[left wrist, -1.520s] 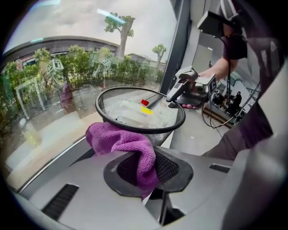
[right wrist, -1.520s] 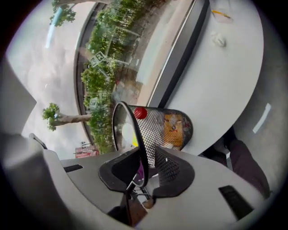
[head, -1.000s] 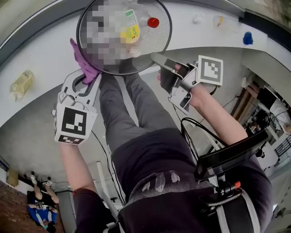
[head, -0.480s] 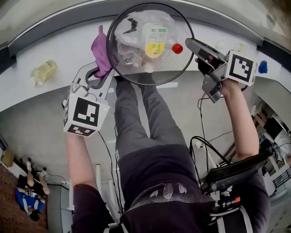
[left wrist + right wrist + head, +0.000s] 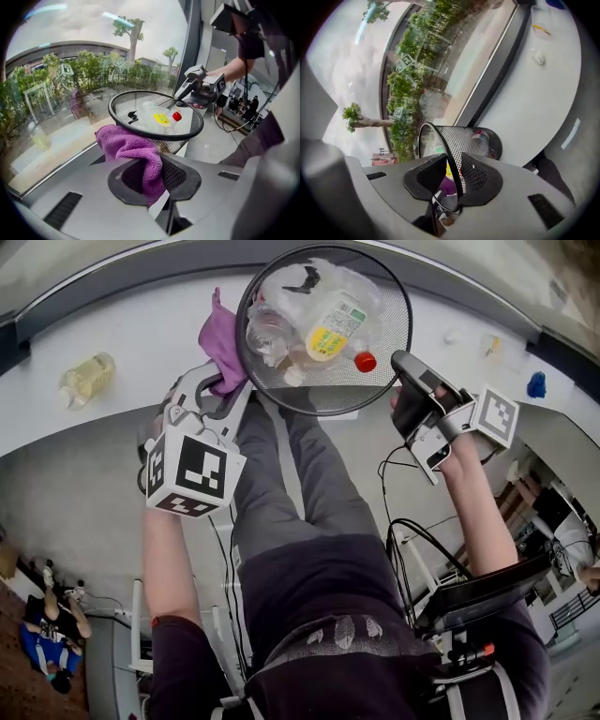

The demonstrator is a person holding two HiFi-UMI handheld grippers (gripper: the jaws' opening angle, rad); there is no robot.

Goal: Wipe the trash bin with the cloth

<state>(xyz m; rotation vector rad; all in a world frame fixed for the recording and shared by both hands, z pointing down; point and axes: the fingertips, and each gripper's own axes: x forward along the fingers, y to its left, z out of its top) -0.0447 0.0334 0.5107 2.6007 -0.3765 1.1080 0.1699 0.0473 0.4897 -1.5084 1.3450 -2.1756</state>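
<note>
Trash bin shifted right, right tool just closed on its rim; left tool clamps half-hidden cloth.

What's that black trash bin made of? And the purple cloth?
The trash bin looks like black metal wire mesh, matte: you see through its tiny holes. The cloth looks like soft, fuzzy fabric, maybe microfibre: it bunches into folds.

The white counter carries a yellowish bottle, a small blue object and the mesh trash bin.
</note>
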